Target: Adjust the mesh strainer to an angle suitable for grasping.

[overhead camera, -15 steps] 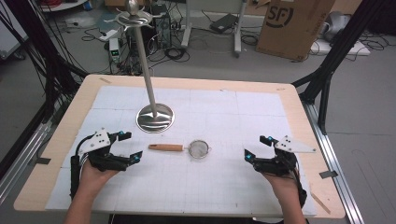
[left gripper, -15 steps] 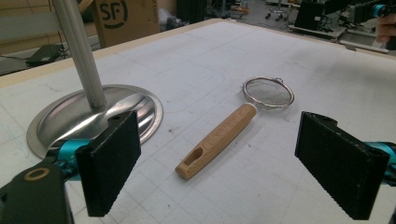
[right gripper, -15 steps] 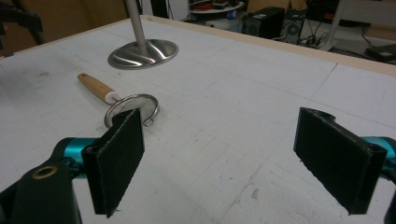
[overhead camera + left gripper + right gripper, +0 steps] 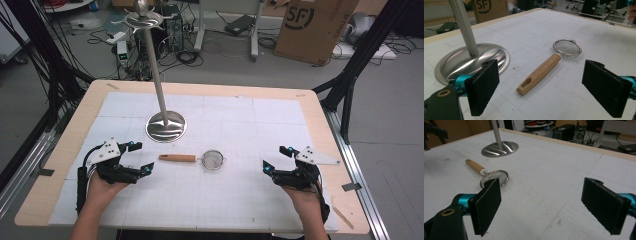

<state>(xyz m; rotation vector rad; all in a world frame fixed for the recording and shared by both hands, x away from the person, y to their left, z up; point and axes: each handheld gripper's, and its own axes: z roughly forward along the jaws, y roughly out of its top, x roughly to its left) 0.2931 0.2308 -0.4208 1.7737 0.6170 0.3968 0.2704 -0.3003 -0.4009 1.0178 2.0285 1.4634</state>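
Between both gaping tongs lies a wooden-handled round mesh strainer (image 4: 204, 159).

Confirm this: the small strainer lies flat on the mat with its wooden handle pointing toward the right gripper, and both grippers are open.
Not quite. The strainer lies flat, but its wooden handle points toward the left gripper, as the high view shows. Both the left and the right gripper are open.

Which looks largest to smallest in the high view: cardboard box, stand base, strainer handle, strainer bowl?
1. Cardboard box
2. Stand base
3. Strainer handle
4. Strainer bowl
The last two look close; the box lies farther off.
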